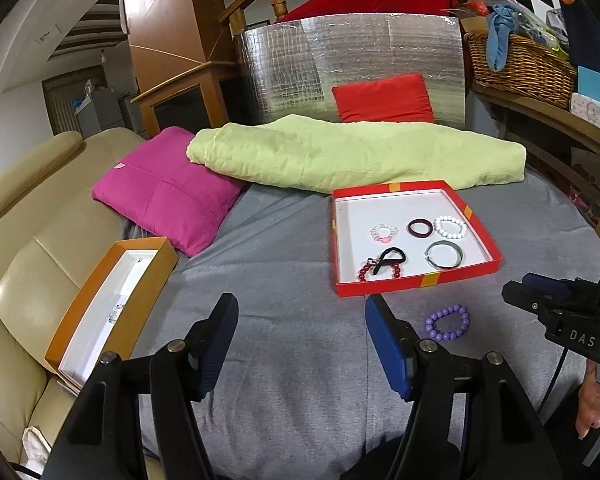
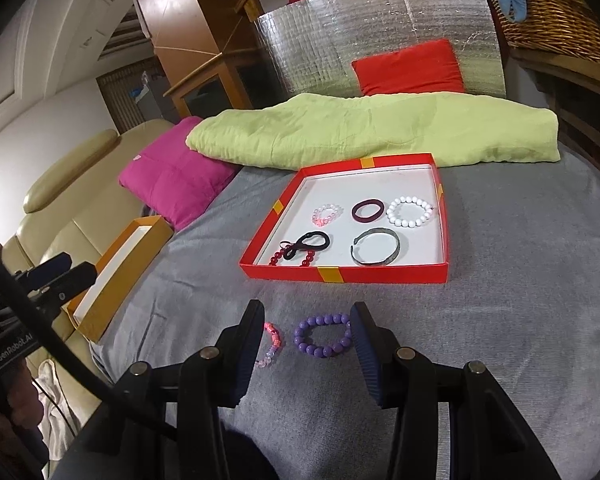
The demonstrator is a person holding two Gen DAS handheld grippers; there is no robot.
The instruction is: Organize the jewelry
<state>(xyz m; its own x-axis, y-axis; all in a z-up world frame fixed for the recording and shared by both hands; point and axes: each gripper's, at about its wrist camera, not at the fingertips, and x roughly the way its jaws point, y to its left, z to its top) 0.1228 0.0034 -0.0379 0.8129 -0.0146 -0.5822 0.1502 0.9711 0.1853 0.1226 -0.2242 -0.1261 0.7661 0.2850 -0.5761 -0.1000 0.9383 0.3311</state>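
Note:
A red tray on the grey bed holds several bracelets and a black hair tie. A purple bead bracelet lies on the blanket in front of the tray. A pink bead bracelet lies beside it, partly hidden by a finger. My right gripper is open, its jaws either side of the purple bracelet, above it. My left gripper is open and empty over bare blanket, left of the purple bracelet. An orange box sits at the bed's left edge.
A green folded blanket and a magenta cushion lie behind the tray. A beige sofa is at the left. A silver foil board, a red cushion and a wicker basket stand at the back.

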